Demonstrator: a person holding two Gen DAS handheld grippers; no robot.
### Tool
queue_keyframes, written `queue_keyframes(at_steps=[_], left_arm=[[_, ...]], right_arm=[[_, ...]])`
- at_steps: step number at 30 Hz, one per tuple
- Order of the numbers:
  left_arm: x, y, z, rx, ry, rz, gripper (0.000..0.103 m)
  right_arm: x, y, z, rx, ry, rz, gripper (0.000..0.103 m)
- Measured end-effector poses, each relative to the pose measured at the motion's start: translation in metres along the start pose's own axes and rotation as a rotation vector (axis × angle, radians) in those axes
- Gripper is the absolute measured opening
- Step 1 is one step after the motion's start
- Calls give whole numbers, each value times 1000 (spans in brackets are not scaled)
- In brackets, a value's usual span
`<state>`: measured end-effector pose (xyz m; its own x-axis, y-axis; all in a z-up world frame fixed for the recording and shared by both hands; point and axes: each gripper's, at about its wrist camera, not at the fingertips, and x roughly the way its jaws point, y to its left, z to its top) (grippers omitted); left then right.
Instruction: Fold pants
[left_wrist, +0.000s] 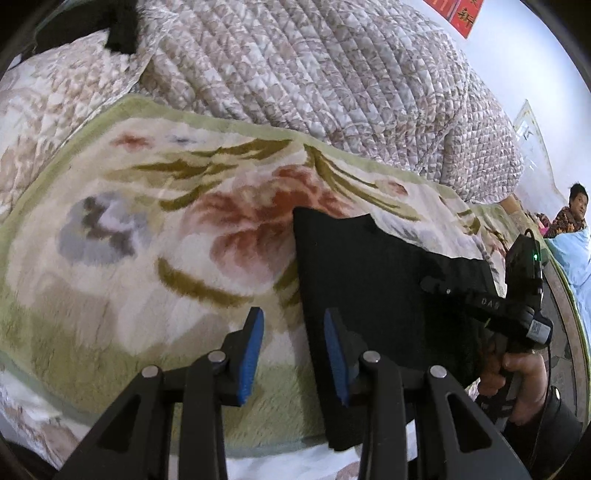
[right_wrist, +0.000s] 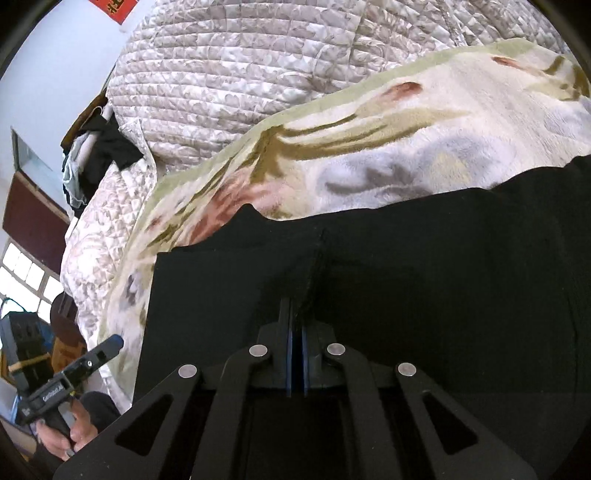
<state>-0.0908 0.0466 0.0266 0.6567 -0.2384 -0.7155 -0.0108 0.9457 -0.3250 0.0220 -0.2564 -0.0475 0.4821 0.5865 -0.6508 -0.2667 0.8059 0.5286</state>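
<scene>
The black pants (left_wrist: 369, 277) lie on a floral plush blanket (left_wrist: 166, 229). In the left wrist view my left gripper (left_wrist: 295, 354) is open and empty, its blue pads (left_wrist: 251, 354) astride the pants' left edge. The right gripper body (left_wrist: 517, 306) shows at the right, over the pants. In the right wrist view the pants (right_wrist: 406, 280) fill the lower half, and my right gripper (right_wrist: 295, 332) is shut on a raised ridge of the black fabric. The left gripper (right_wrist: 88, 362) shows at the lower left, off the pants.
A quilted bedspread (left_wrist: 314, 66) is heaped behind the blanket. Dark clothes (right_wrist: 107, 147) hang at the back left in the right wrist view. A seated person (left_wrist: 570, 210) is at the far right. A window (right_wrist: 26, 277) is at the left.
</scene>
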Motion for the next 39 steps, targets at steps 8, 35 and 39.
queue_keyframes(at_steps=[8, 35, 39], left_arm=[[40, -28, 46, 52, 3, -77, 36], [-11, -6, -44, 64, 36, -49, 36], [-19, -18, -46, 111, 19, -53, 36]], right_arm=[[-22, 16, 2, -80, -28, -129, 5], [-55, 53, -78, -235, -43, -248, 17], [-50, 47, -86, -221, -9, -256, 17]])
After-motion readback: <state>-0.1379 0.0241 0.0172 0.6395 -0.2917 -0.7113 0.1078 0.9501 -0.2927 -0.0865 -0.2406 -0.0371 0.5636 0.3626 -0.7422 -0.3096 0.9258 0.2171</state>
